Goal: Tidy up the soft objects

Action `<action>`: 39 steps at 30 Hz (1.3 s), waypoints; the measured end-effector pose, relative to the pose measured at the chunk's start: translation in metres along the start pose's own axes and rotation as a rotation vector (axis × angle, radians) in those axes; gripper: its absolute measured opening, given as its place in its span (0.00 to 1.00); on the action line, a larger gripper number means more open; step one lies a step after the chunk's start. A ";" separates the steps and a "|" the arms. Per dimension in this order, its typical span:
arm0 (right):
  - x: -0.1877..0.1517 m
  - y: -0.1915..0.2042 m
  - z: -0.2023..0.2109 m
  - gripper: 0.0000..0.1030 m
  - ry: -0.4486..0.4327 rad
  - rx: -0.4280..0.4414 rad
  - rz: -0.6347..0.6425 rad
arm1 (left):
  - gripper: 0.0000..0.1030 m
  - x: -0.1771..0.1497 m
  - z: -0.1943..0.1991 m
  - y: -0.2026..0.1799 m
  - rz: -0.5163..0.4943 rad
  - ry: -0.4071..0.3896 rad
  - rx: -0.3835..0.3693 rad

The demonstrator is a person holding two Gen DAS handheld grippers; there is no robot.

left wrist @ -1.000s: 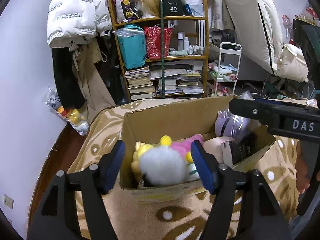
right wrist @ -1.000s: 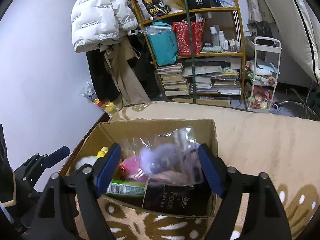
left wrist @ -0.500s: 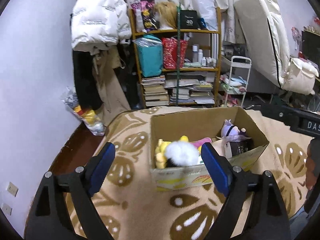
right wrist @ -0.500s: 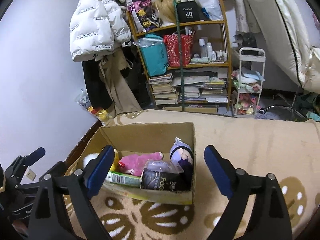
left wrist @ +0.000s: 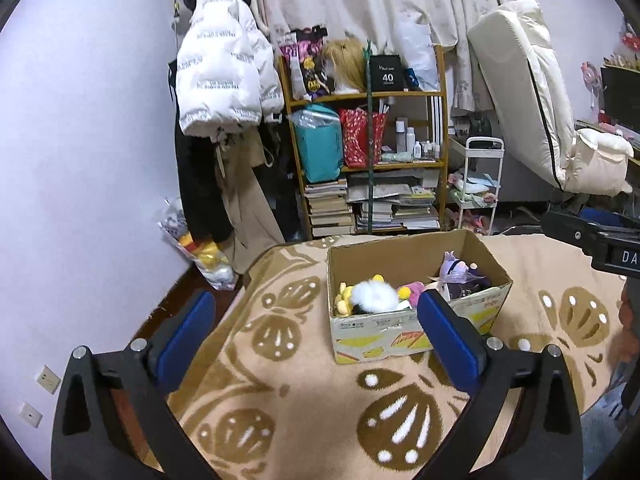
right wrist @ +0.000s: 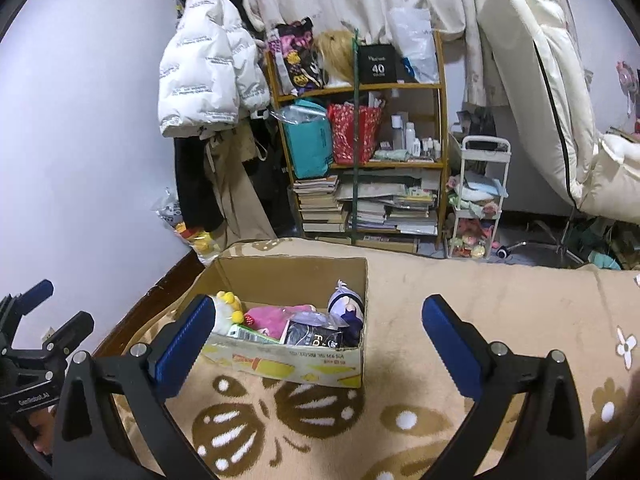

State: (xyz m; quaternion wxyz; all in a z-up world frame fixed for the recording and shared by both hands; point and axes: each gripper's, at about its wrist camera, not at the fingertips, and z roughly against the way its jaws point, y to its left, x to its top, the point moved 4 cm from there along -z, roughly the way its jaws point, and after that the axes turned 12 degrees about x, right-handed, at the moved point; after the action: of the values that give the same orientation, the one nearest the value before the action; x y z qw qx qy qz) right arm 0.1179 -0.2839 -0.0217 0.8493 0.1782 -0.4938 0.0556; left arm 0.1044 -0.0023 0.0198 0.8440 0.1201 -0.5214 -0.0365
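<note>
Cardboard box [left wrist: 416, 326] sits on patterned blanket [left wrist: 304, 392], soft toys [right wrist: 276, 318] inside. Left gripper [left wrist: 316, 336] and right gripper [right wrist: 316, 340] splayed, empty, hanging short of it. Judgement: approach from above, pinch 1 toy centrally.

A crammed wooden bookshelf [left wrist: 366, 160] stands against the curtained wall [left wrist: 384, 4], beside a hung white jacket [left wrist: 222, 84].

Both the left gripper [left wrist: 316, 336] and right gripper [right wrist: 318, 334] have pulled back from the cardboard box [left wrist: 416, 330], fingers empty.
</note>
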 end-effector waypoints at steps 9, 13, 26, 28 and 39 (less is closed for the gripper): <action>-0.013 0.019 0.038 1.00 -0.026 0.003 0.057 | 0.97 -0.007 0.037 0.008 0.012 -0.057 0.024; -0.021 0.023 0.054 1.00 -0.074 -0.007 0.088 | 0.97 -0.013 0.046 0.011 0.025 -0.063 0.035; -0.043 0.021 0.060 1.00 -0.080 0.029 0.081 | 0.97 -0.028 0.060 0.024 0.077 -0.082 0.040; -0.044 0.021 0.056 1.00 -0.075 0.032 0.086 | 0.97 -0.031 0.056 0.023 0.076 -0.072 0.043; -0.047 0.010 0.040 1.00 -0.050 0.036 0.070 | 0.97 -0.049 0.034 0.014 0.040 -0.008 0.043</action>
State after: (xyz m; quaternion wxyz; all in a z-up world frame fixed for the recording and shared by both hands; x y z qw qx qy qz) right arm 0.0584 -0.2845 -0.0418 0.8308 0.1775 -0.5198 0.0896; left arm 0.0508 0.0146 -0.0050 0.8398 0.1274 -0.5276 -0.0089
